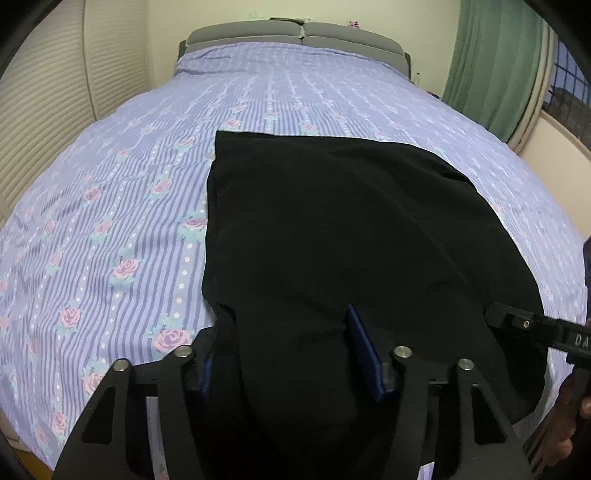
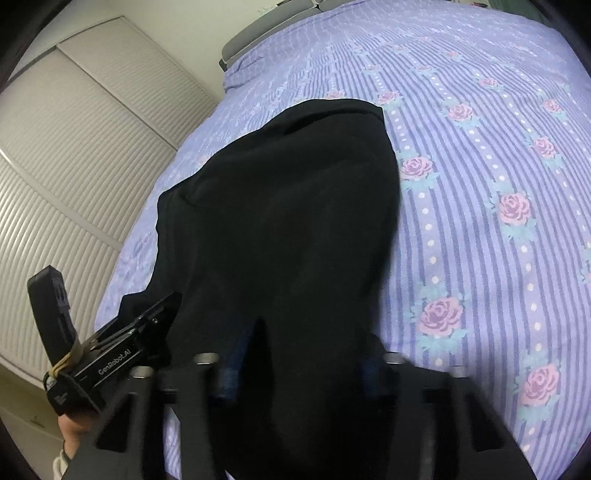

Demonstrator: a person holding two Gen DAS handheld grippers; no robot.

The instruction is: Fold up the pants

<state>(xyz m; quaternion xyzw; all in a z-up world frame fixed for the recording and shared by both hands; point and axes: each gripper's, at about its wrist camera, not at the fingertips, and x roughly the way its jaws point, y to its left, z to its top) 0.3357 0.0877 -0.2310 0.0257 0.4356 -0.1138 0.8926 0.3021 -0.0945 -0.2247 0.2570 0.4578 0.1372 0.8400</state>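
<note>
- The black pants (image 1: 332, 240) lie on the bed's purple rose-striped sheet (image 1: 122, 206), near its front edge, and the near end spills over that edge out of sight in both views.
- We cannot make out seams, pockets or waistband; the dark cloth swallows nearly all detail.
- In the left wrist view, the left gripper (image 1: 291, 354) has fabric bunched between its blue pads (image 1: 364, 354); the left-hand pad is mostly buried under cloth. We judge it clenched on the pants.
- In the right wrist view, the right gripper (image 2: 299, 369) is blurred, its pads nearly hidden by fabric; cloth runs between them, and we read it as pinching the pants too.
- Each view catches the other gripper at its edge, cut off by the frame.
- Writing: "GenRobot.AI" reads on the left gripper's body in the right wrist view; in the left wrist view only "DA" shows on the right gripper before the frame cuts it.
- The grey headboard (image 1: 295, 35) and green curtain (image 1: 495, 62) stand at the far end.
</note>
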